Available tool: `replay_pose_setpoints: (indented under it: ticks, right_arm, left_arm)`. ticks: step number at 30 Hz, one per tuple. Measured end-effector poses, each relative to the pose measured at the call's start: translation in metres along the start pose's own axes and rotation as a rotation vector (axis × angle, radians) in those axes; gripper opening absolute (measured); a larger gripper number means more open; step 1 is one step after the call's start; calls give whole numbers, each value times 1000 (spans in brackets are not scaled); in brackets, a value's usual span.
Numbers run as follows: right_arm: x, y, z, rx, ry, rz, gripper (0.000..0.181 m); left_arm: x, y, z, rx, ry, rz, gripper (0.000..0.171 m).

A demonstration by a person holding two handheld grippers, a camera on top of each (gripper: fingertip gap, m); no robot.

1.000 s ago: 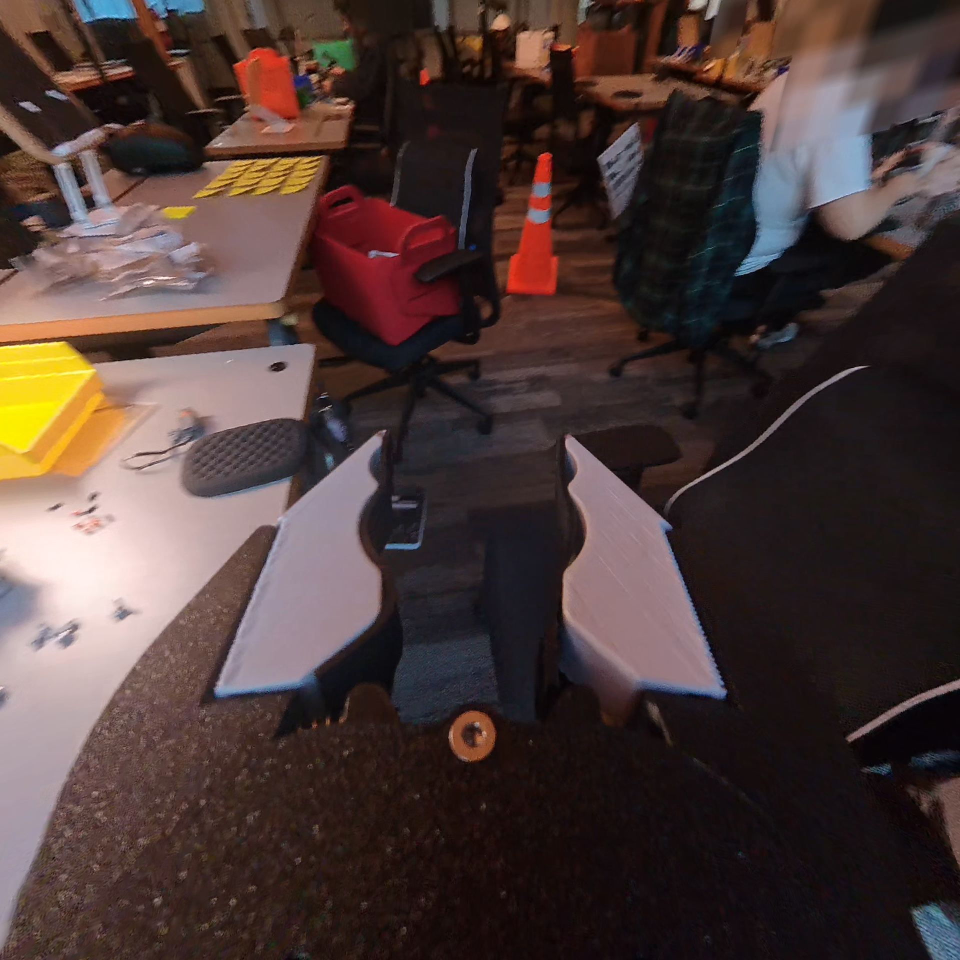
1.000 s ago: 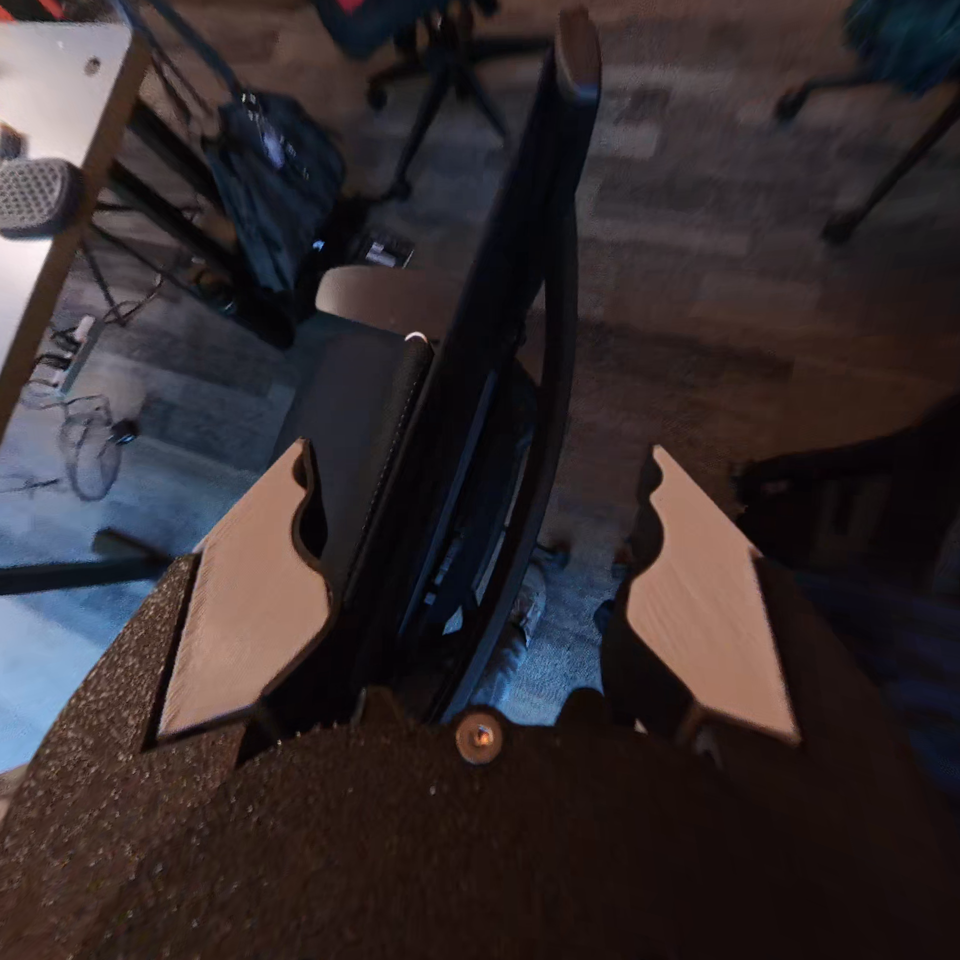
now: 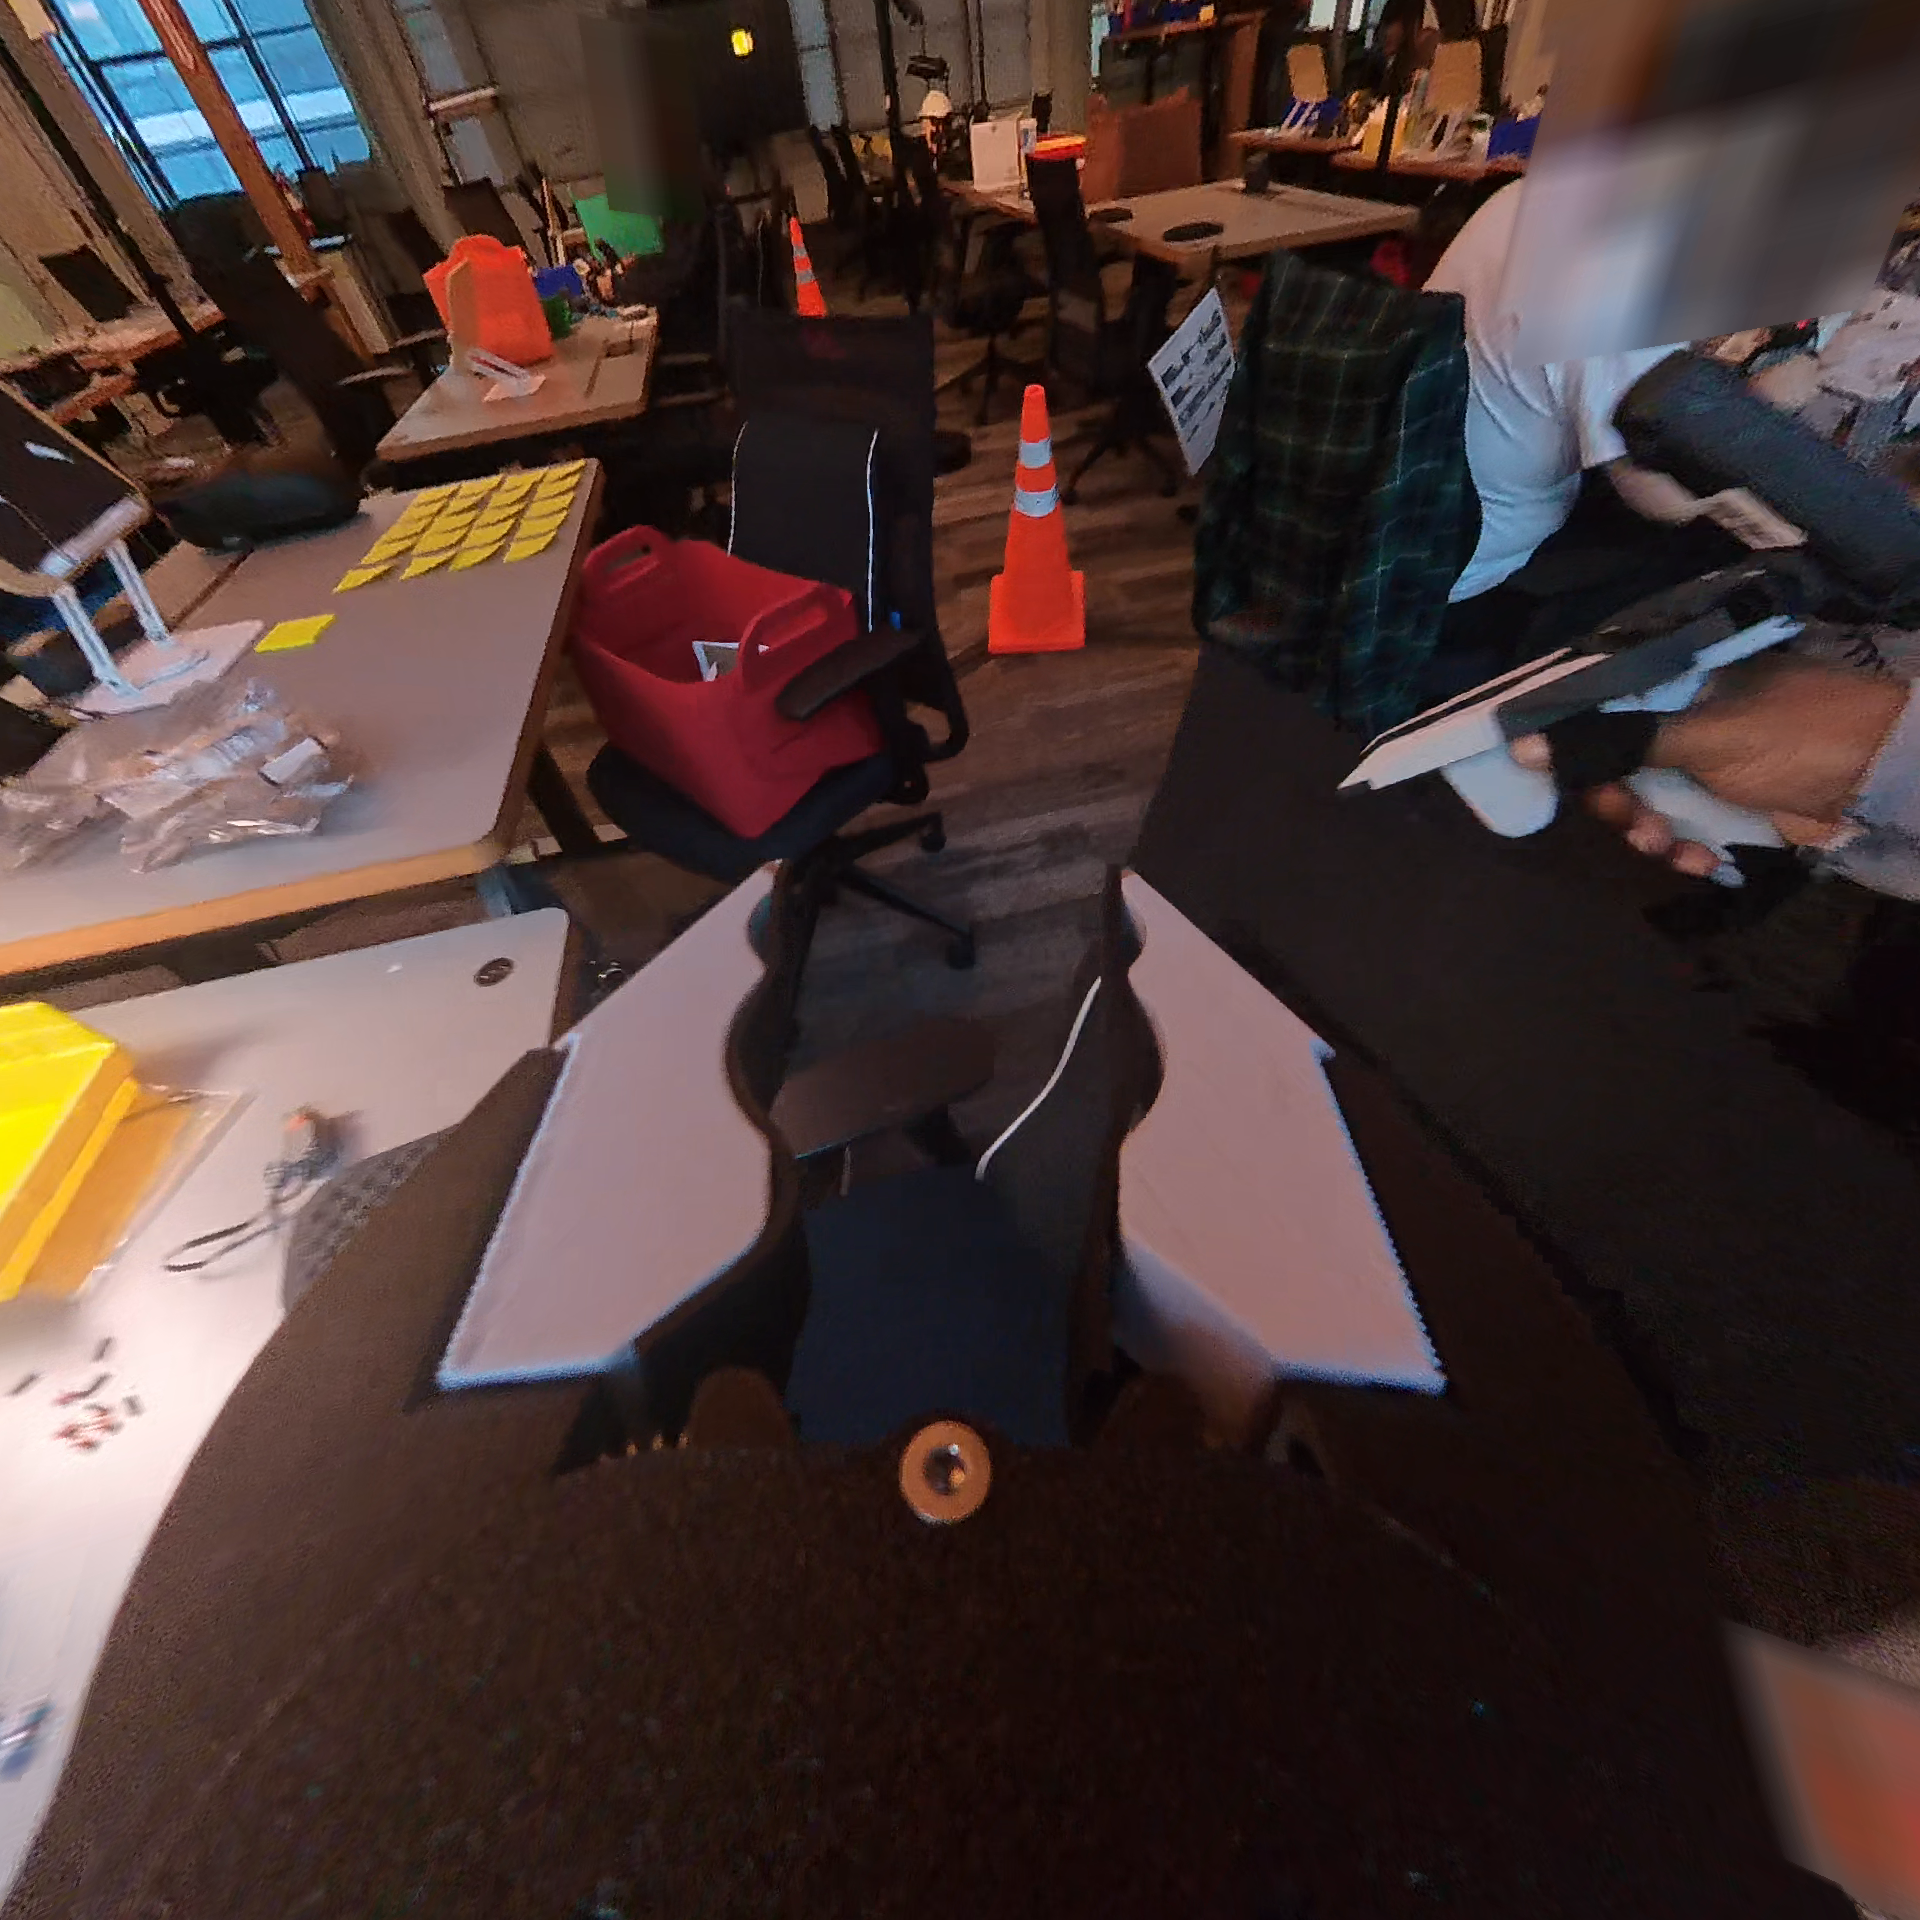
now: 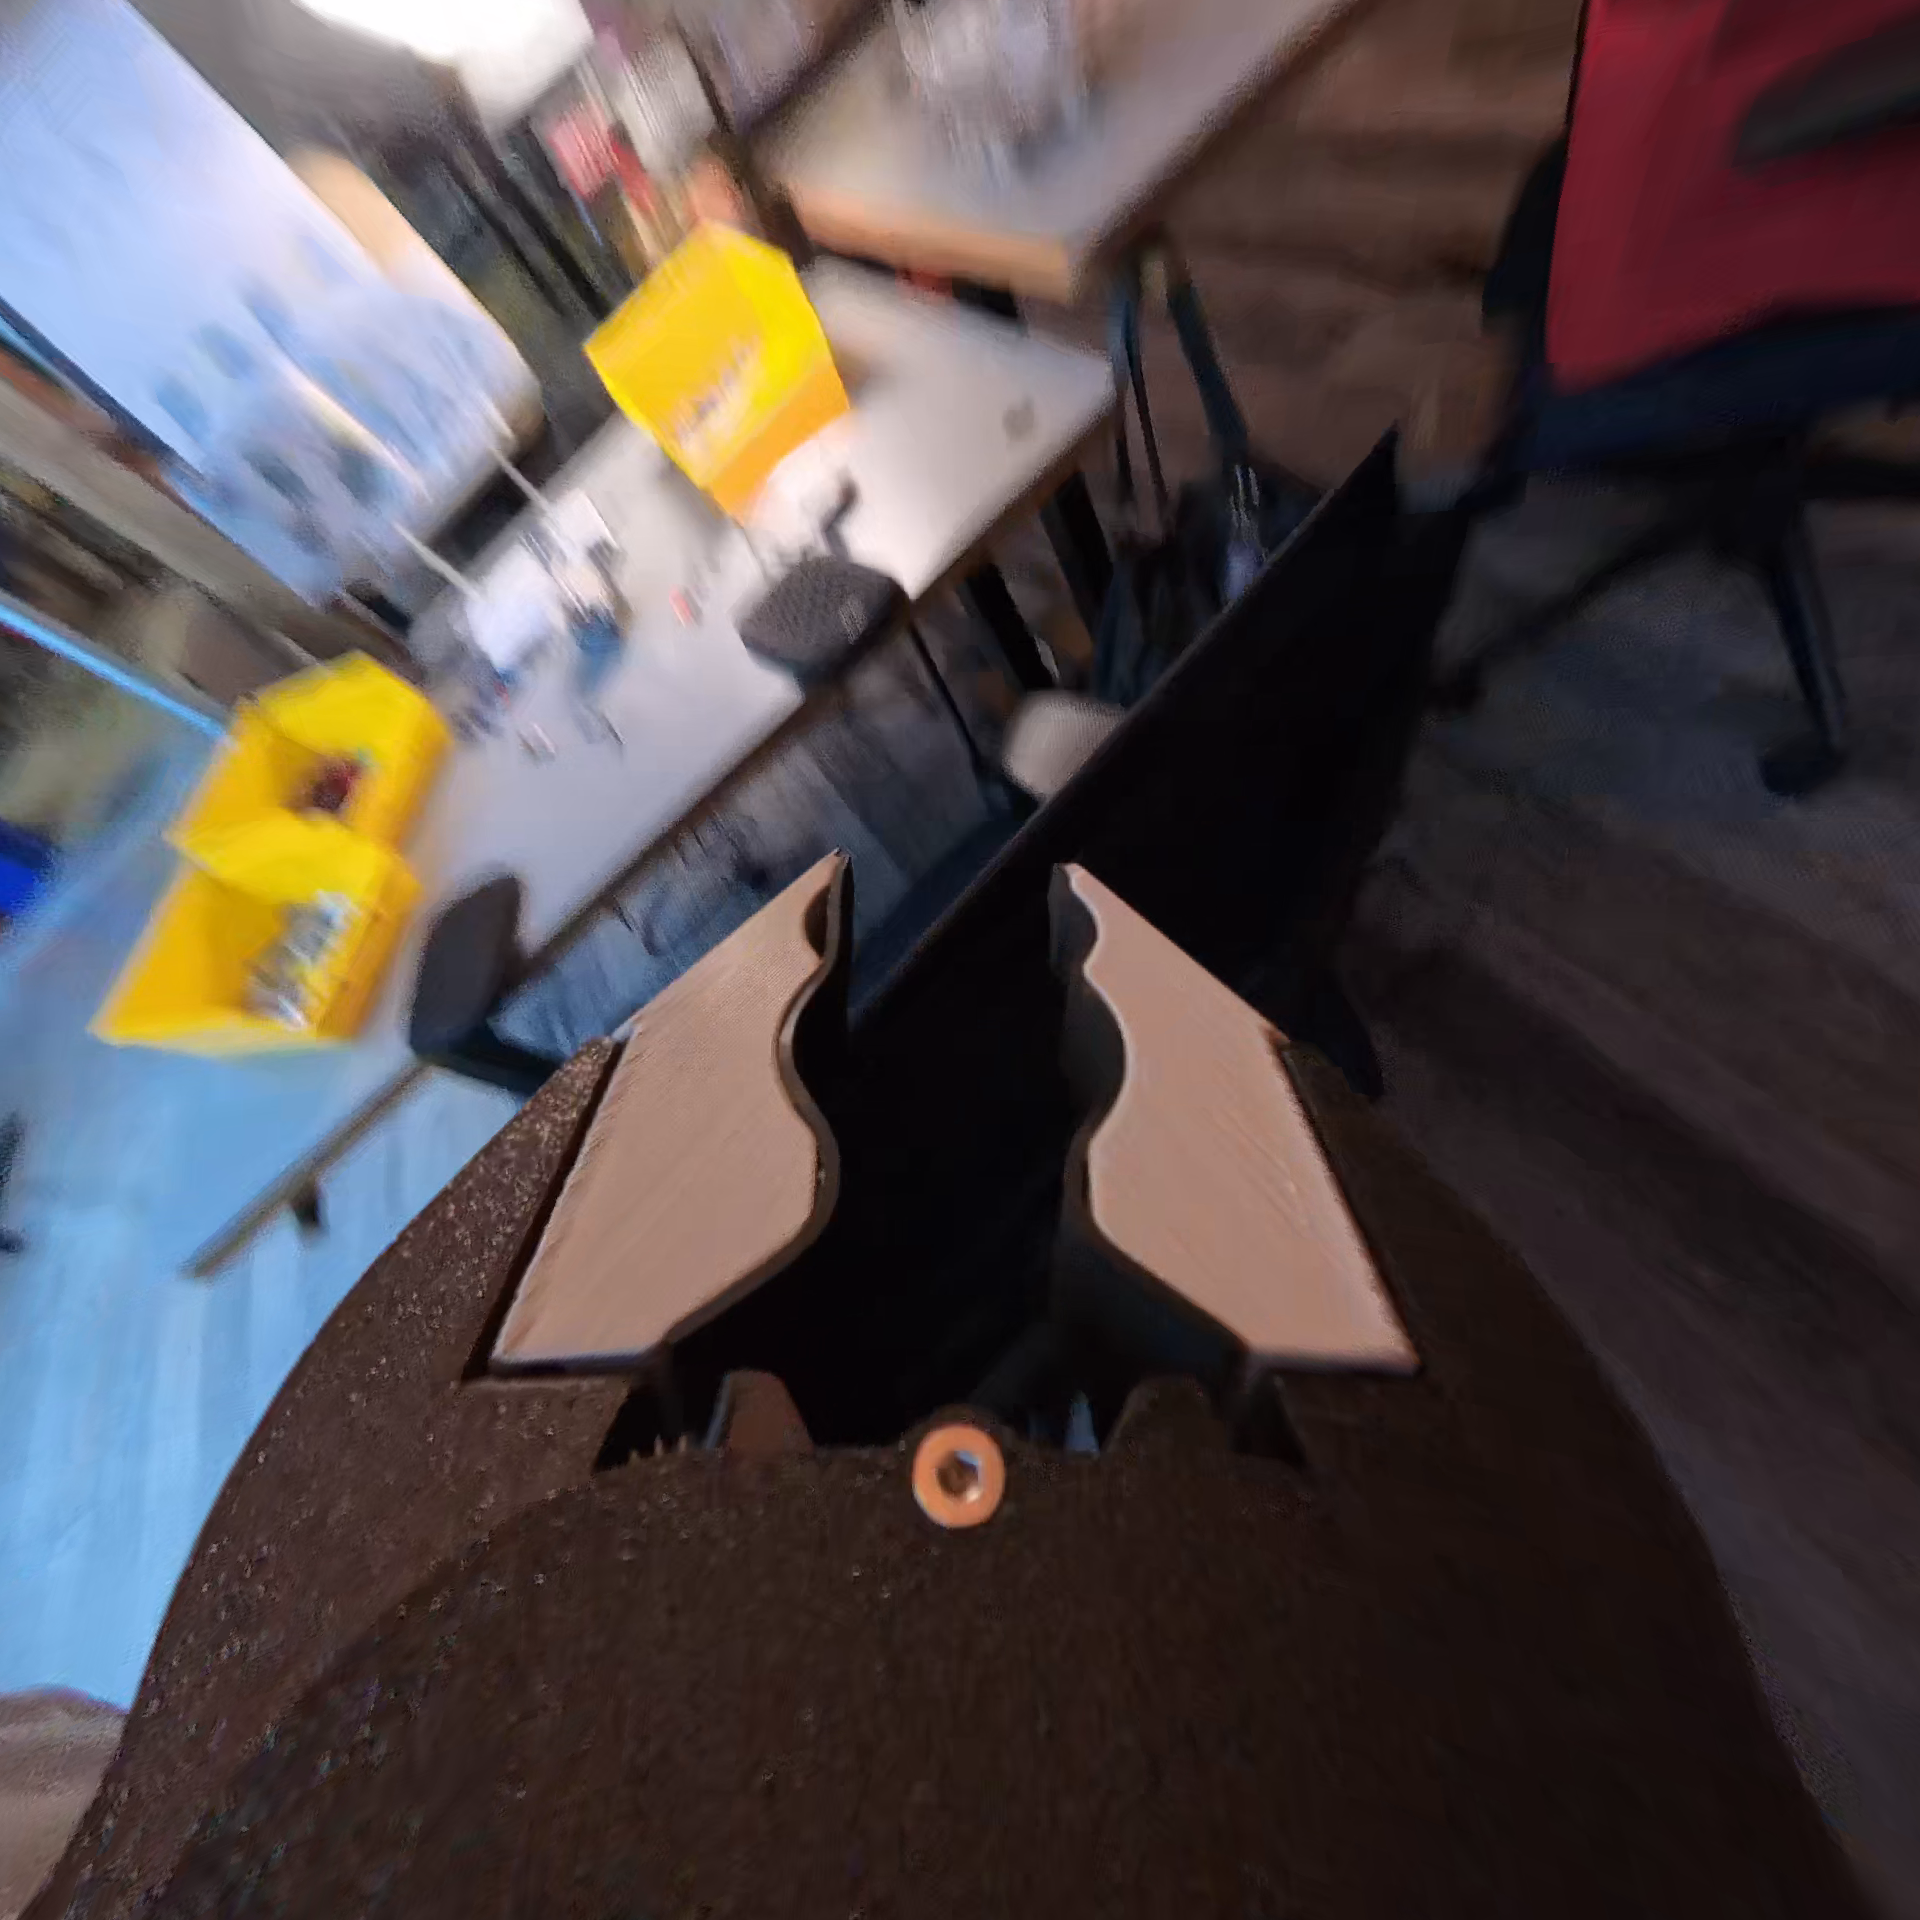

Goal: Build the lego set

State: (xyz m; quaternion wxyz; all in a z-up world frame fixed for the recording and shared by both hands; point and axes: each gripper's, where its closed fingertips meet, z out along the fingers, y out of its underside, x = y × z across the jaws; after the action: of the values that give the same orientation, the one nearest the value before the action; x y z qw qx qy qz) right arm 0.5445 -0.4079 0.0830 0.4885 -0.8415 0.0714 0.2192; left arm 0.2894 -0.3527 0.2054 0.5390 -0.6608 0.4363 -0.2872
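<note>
Left gripper (image 3: 940, 894) spread and empty over a chair; right gripper (image 4: 951, 883) narrowed around a black chair back (image 4: 1247, 707).

The left jaws stand apart, with the dark fabric seat (image 3: 925, 1288) and padded armrest (image 3: 883, 1091) just ahead and below. The right jaws flank the thin, flat back's edge, whose long axis runs forward and to the right; whether they pinch it cannot be told. A smooth grey table (image 3: 343, 1039) lies to the left, and a red tote (image 3: 717, 707) farther ahead.

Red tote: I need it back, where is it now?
Left wrist view, centre: the red tote sits on a black office chair, right of the grey table.
</note>
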Motion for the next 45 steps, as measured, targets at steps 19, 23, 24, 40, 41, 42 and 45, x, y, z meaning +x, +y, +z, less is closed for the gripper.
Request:
replay_pose_setpoints:
  ticks: [19, 23, 24, 40, 41, 42, 45]
  right_arm:
    - [691, 489, 260, -438, 352, -27, 52]
    - [738, 593, 320, -504, 393, -5, 44]
    - [743, 609, 331, -506, 393, 1, 42]
    - [764, 656, 369, -489, 430, 11, 10]
    - [765, 657, 368, -492, 438, -1, 8]
    - [766, 657, 368, -497, 451, -13, 6]
    - [766, 656, 368, -515, 455, -12, 5]
  left_arm:
    - [-40, 149, 336, -343, -489, -207, 48]
    - [-57, 189, 338, -528, -556, -86, 52]
    - [-64, 197, 335, -562, -582, -71, 52]
    - [-121, 202, 330, -386, -755, -277, 53]
    - [-121, 203, 329, -382, -761, -284, 52]
    - [-122, 203, 329, -380, -762, -283, 52]
    - [-120, 200, 336, -381, -738, -259, 52]
